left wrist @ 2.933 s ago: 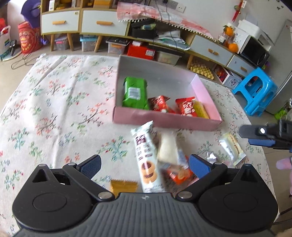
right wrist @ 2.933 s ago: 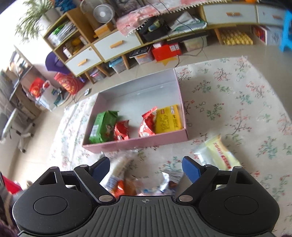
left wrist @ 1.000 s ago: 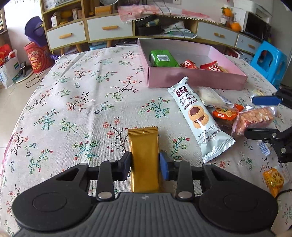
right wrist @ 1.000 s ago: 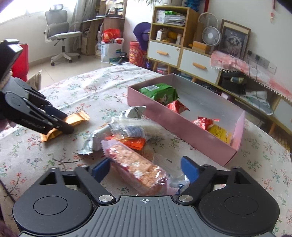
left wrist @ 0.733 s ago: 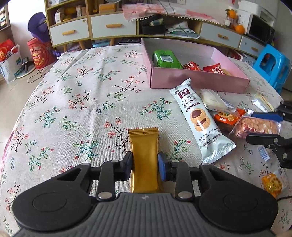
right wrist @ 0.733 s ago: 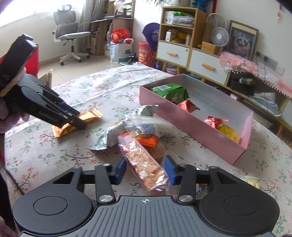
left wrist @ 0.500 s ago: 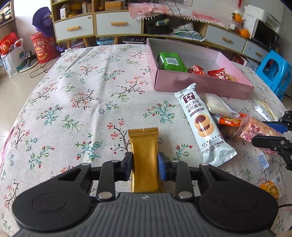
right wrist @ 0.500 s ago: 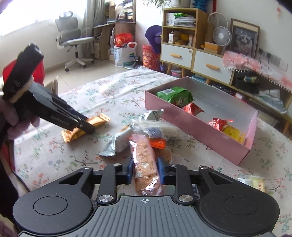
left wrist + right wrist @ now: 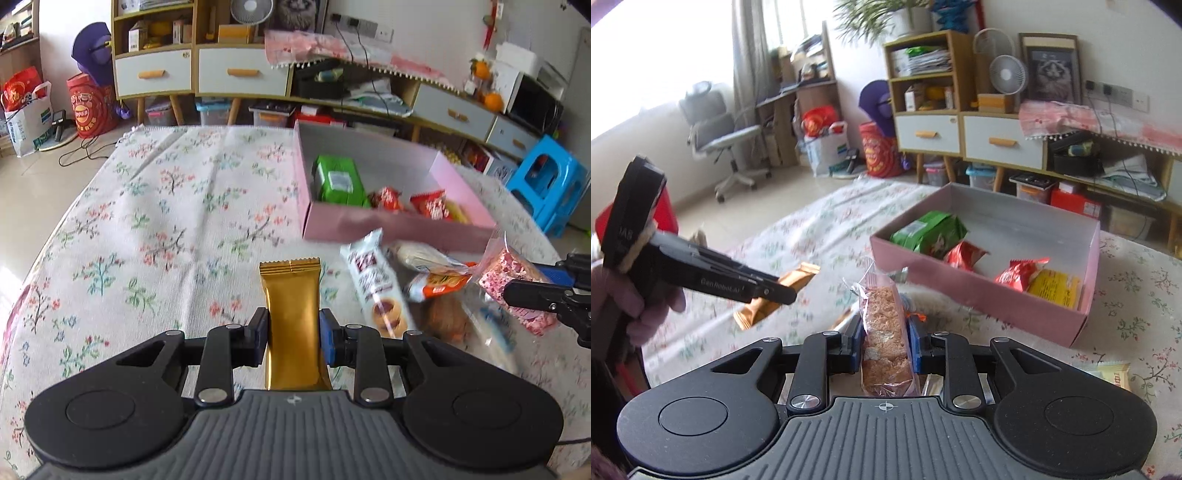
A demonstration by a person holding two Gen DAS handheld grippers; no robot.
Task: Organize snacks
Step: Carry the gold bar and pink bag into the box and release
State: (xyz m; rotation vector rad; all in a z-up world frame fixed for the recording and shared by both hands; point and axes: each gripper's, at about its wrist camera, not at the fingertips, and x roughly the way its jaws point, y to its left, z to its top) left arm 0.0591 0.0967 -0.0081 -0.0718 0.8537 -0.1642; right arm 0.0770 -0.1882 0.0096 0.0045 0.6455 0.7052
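Observation:
My left gripper (image 9: 293, 338) is shut on a gold-wrapped snack bar (image 9: 291, 317), held off the floral tablecloth; the same gold bar (image 9: 775, 299) shows in the right wrist view. My right gripper (image 9: 884, 343) is shut on a clear packet of pinkish crispy bar (image 9: 884, 328), lifted above the loose pile; this crispy bar (image 9: 513, 284) appears at the right edge of the left wrist view. The pink box (image 9: 391, 225) ahead holds a green pack (image 9: 338, 181), red packets (image 9: 388, 197) and a yellow one (image 9: 1054, 288).
Loose snacks lie before the box: a white cookie packet (image 9: 376, 284), an orange packet (image 9: 437, 286) and a pale wrapped roll (image 9: 421, 254). A cream packet (image 9: 1112, 373) lies at the right. Cabinets, a blue stool (image 9: 546, 188) and an office chair (image 9: 716, 136) stand beyond the table.
The right gripper closed on the crispy bar and lifted it upright. The left gripper, holding the gold bar, has risen off the cloth.

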